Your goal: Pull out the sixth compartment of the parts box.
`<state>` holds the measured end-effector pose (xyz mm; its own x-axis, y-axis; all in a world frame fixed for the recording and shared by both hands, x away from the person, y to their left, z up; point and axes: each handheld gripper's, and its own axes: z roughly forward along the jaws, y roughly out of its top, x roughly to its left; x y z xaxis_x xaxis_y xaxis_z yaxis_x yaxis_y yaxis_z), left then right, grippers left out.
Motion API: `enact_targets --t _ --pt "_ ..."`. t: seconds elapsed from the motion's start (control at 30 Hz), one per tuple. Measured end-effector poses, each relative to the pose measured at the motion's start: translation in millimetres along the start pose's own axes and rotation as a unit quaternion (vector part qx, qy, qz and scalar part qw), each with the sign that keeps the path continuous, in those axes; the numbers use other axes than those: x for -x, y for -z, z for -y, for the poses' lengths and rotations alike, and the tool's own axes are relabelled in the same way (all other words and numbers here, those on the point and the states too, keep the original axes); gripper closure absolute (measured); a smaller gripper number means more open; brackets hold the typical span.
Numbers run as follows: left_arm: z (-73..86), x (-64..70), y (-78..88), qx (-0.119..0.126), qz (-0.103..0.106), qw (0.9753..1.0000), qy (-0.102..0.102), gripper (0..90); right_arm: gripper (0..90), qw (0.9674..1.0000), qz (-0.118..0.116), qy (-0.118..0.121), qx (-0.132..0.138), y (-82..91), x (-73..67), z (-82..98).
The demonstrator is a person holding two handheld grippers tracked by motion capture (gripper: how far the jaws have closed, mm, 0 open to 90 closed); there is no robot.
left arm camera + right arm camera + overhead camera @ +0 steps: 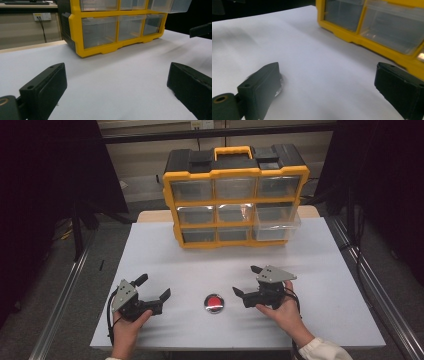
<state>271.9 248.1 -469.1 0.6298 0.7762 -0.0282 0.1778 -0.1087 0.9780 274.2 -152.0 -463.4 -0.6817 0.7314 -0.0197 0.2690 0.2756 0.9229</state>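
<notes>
On the white table (320, 270) a small round tin with a red top (214, 303) lies near the front edge, between the two grippers and touching neither. The left gripper (153, 287) rests low over the table in the person's left hand (127, 327), its jaws spread wide with nothing between them; in the left gripper view only bare table lies between the two black jaws. The right gripper (247, 280) is held in the right hand (282, 312), just to the right of the tin, and its jaws stand wide apart and hold nothing. In the right gripper view a shiny edge of the tin (279, 88) peeks out just behind the jaw on the left of that picture, outside the gap, so the tin is beside that jaw and not in the grip; whether it touches the jaw I cannot tell. At the far side of the table stands a yellow and black organiser box (235, 195) with three rows of clear drawers and a yellow handle on top. The middle drawer on the right (277, 220) is pulled partway out; the others are pushed in
</notes>
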Motion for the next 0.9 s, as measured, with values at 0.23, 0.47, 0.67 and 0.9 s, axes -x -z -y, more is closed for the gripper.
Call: enact_targets --t 0.23,0.47,0.67,0.9 --pt "-0.3 -0.9 0.6 0.001 -0.001 1.0 -0.002 2.7 6.0 0.9993 -0.033 0.001 -0.02 -12.8 -10.1 0.0" --pt "-0.3 -0.4 0.3 0.006 0.0 1.0 0.007 2.7 6.6 0.997 -0.065 -0.002 -0.04 -23.9 -18.2 0.2" --pt "-0.5 -1.2 1.0 0.002 0.0 1.0 0.002 2.7 8.9 0.9942 -0.09 -0.001 -0.058 -33.0 -24.8 1.4" --pt "-0.6 -1.0 1.3 0.002 0.0 1.0 0.006 2.7 11.8 0.9906 -0.113 0.002 -0.077 -41.9 -30.7 0.7"
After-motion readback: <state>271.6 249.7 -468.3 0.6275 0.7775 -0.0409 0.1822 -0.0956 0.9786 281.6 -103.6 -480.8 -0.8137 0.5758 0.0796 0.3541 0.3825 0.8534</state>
